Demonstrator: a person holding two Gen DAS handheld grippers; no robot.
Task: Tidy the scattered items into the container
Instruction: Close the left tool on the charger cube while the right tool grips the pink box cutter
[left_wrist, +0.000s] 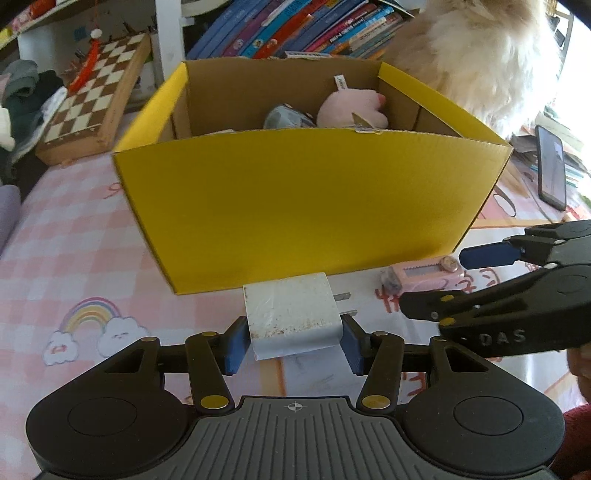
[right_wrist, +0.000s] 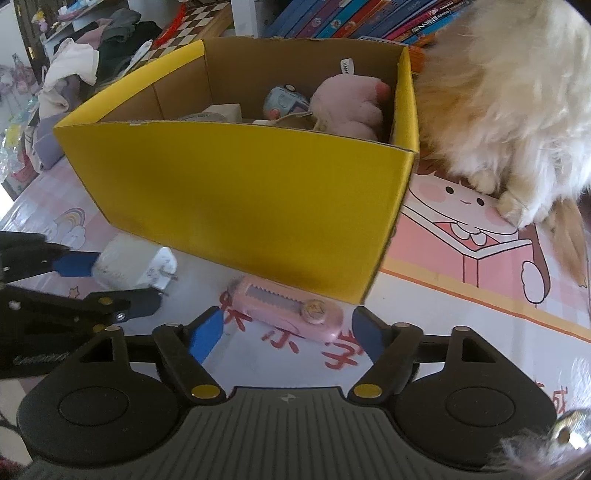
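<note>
A white charger is being clamped by the left gripper, while a pink cutter is being straddled by the open right gripper.

The charger sits between the left gripper fingers, with the box just ahead of it. The cutter lies before the right gripper, against the box's near wall. Plush toys lie inside the box, and a furry animal sits to its right.
</note>
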